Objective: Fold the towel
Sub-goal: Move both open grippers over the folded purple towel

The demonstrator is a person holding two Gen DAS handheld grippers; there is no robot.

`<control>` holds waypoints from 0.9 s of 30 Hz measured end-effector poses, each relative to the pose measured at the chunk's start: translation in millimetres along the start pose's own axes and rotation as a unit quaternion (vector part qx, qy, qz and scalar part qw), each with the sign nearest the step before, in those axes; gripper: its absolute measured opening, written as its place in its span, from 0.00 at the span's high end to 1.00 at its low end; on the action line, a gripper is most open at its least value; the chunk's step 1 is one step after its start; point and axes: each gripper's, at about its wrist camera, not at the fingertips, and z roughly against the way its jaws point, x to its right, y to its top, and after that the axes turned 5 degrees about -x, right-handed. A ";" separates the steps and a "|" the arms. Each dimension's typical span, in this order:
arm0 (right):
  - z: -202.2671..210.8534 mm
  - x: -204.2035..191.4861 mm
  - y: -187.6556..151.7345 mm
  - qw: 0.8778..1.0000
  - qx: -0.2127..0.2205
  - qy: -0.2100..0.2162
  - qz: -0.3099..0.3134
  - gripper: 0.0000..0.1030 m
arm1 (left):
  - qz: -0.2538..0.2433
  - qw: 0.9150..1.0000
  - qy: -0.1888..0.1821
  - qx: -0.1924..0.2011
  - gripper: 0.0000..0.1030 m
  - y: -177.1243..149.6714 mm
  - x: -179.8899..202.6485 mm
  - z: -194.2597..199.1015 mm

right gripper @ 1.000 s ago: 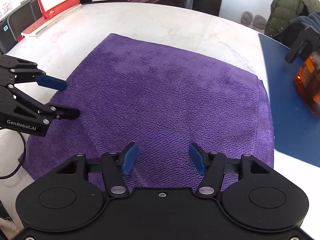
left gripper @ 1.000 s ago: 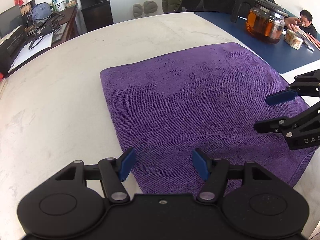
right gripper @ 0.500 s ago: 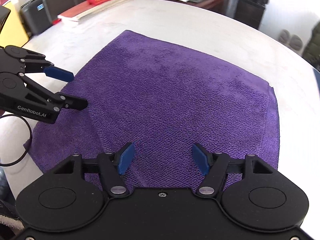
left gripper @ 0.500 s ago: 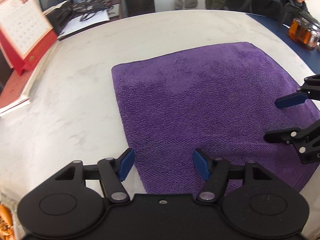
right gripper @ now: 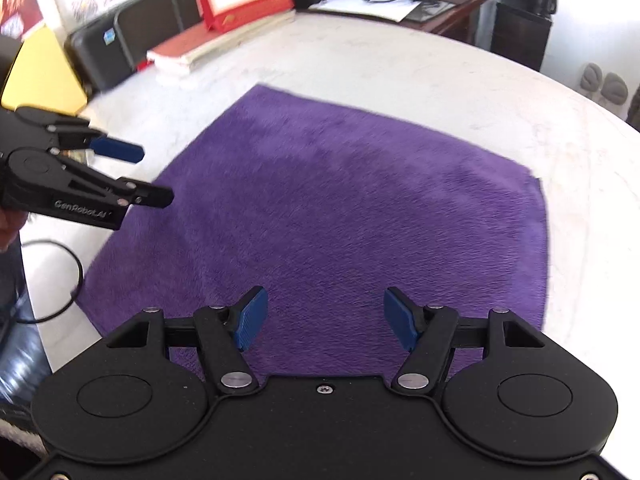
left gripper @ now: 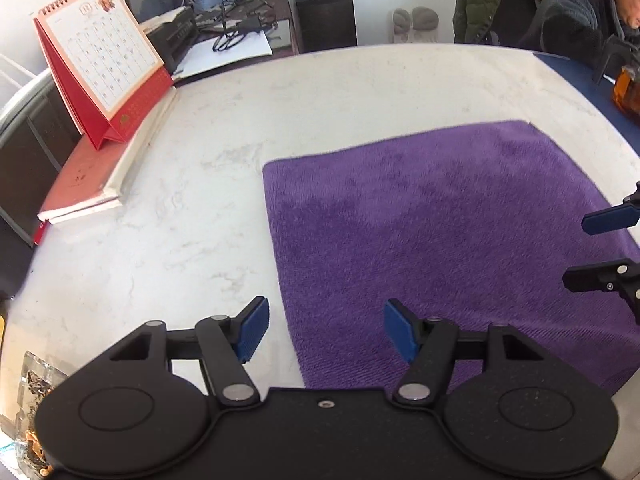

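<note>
You worked in bright, even daylight, and the white table (left gripper: 328,92) was almost overexposed, with only soft shadows. Both views were bent strongly at the edges by the fisheye lens, and motion blur smeared the towel (right gripper: 340,200) surface and the far desk.

Left wrist view looks forward past its fingers (left gripper: 252,332), low over the tabletop (left gripper: 192,216); right wrist view likewise; both share the purple towel (right gripper: 360,208).
</note>
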 end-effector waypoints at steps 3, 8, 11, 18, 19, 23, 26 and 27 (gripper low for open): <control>8.6 16.0 -1.9 1.000 0.015 0.012 -0.017 0.37 | 0.010 1.000 -0.004 0.004 0.41 10.8 5.9 3.2; 11.3 51.1 -0.2 0.998 0.040 0.029 -0.045 0.37 | -0.002 1.000 -0.019 0.007 0.41 31.7 31.4 3.0; 16.7 77.3 -5.0 0.995 0.058 0.030 -0.071 0.36 | -0.017 0.999 -0.028 0.010 0.41 44.8 51.6 2.0; 21.2 137.1 -22.2 0.985 0.079 0.027 -0.152 0.36 | -0.060 0.998 -0.028 -0.014 0.41 60.3 76.1 -9.3; 21.6 144.8 -24.2 0.982 0.086 0.027 -0.165 0.36 | -0.063 0.998 -0.024 -0.018 0.41 61.6 75.7 -11.5; 24.5 169.1 -29.5 0.973 0.111 0.030 -0.199 0.36 | -0.059 0.998 -0.008 -0.032 0.41 64.7 71.1 -18.0; 19.8 177.1 -27.3 0.972 0.119 0.040 -0.200 0.36 | -0.056 0.997 -0.003 -0.046 0.41 64.6 70.6 -26.0; 15.4 178.7 -23.9 0.973 0.117 0.044 -0.196 0.36 | -0.055 0.997 -0.002 -0.051 0.41 64.3 71.4 -28.6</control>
